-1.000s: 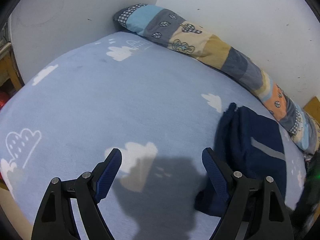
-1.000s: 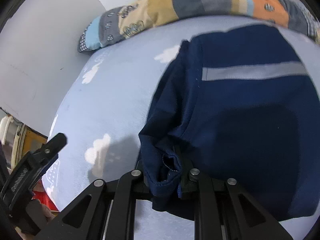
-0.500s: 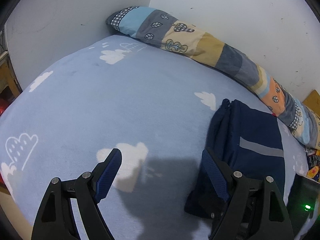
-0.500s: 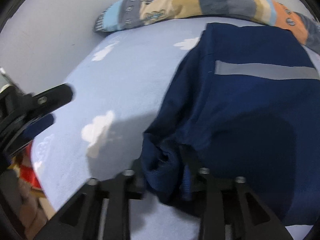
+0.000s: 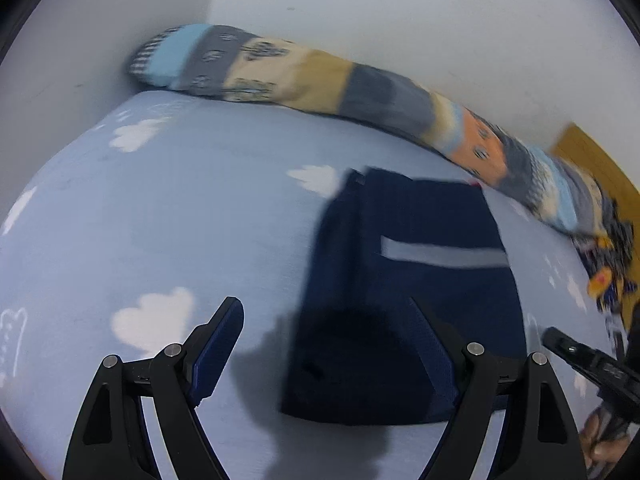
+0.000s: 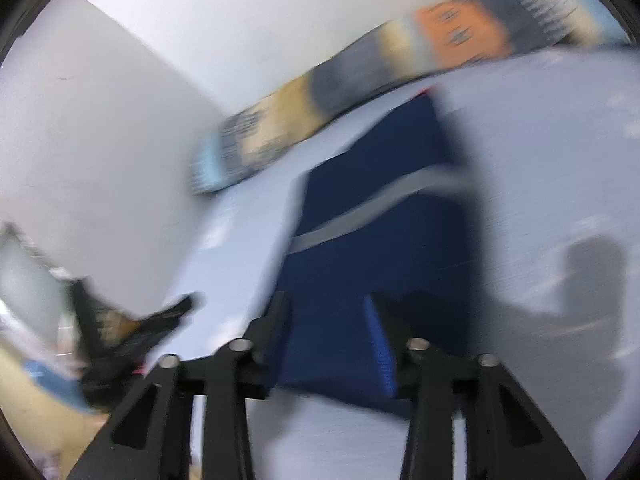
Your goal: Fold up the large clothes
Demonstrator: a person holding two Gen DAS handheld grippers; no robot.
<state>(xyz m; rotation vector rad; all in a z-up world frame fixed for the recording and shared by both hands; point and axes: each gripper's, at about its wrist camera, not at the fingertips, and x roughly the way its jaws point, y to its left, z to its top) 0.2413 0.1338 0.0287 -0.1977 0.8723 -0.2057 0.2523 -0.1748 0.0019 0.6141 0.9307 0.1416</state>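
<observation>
A navy garment with a grey stripe (image 5: 416, 280) lies folded into a rectangle on the light blue cloud-print bed sheet (image 5: 168, 216). My left gripper (image 5: 328, 320) is open and empty above the garment's near left edge. My right gripper (image 6: 328, 320) is open and empty, just in front of the garment's (image 6: 372, 220) near edge; that view is blurred. The right gripper's tip (image 5: 576, 356) shows at the lower right of the left wrist view.
A long patchwork bolster (image 5: 360, 92) lies along the white wall at the far side of the bed. A wooden board (image 5: 596, 160) stands at the right. Blurred clutter (image 6: 60, 340) sits off the bed's left edge in the right wrist view.
My right gripper has opened and let go of the garment's corner, then pulled back. The garment now lies flat. My left gripper has swung to the right over the garment.
</observation>
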